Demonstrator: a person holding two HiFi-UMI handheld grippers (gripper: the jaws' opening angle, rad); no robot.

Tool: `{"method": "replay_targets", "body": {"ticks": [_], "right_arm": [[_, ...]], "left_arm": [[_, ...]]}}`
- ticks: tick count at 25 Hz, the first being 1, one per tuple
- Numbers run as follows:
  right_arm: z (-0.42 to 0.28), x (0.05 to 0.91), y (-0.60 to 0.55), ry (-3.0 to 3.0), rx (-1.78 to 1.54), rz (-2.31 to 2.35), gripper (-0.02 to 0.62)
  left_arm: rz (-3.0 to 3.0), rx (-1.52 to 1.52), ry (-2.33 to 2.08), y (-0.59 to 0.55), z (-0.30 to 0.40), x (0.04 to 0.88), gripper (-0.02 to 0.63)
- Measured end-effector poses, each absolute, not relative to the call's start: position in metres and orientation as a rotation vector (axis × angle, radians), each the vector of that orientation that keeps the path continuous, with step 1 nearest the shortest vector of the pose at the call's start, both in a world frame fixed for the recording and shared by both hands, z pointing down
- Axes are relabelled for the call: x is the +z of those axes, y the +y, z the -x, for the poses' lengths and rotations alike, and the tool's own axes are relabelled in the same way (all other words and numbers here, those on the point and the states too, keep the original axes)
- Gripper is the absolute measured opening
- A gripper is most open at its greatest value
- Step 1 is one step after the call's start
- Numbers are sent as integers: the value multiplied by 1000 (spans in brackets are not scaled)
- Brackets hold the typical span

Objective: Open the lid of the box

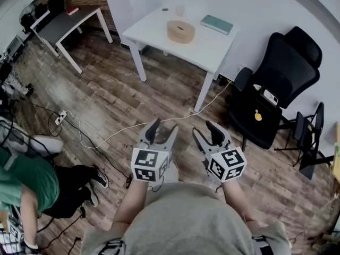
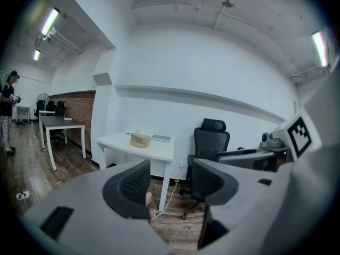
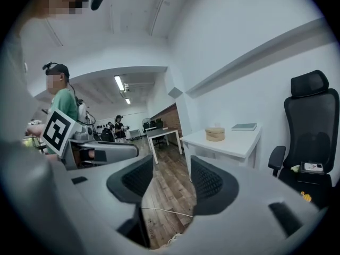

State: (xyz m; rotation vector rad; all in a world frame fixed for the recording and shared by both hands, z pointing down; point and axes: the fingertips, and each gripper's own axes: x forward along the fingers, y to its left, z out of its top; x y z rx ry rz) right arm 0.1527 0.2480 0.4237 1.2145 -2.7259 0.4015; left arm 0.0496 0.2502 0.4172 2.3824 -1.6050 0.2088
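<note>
A round, low wooden box (image 1: 181, 31) with its lid on stands on a white table (image 1: 212, 49) across the room; it also shows small in the left gripper view as the box (image 2: 140, 139) and in the right gripper view as the box (image 3: 215, 134). Both grippers are held close to the body, far from the table. The left gripper (image 1: 163, 132) is open with nothing between its jaws, the same as seen from its own camera (image 2: 171, 182). The right gripper (image 1: 207, 133) is open and empty too (image 3: 167, 179).
A teal book (image 1: 216, 24) and a small cup (image 1: 180, 10) share the white table. A black office chair (image 1: 276, 84) stands to its right, a grey desk (image 1: 64, 23) at the far left. A white cable (image 1: 122, 133) and power strip (image 1: 61, 117) lie on the wooden floor. A person in green (image 1: 26, 179) crouches at left.
</note>
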Motion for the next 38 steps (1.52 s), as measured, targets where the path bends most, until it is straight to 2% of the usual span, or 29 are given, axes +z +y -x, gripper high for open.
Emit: {"method": "replay_targets", "body": {"ticks": [6, 18, 38], "right_arm": [[-130, 426, 194, -2713, 392, -1221, 238], [-73, 413, 76, -2688, 411, -1306, 238], [-11, 421, -51, -2657, 431, -1398, 238]], "left_arm": [[-2371, 187, -1600, 198, -22, 420, 252], [-2391, 224, -1539, 83, 43, 415, 252], [-2431, 282, -1436, -47, 100, 434, 253]]}}
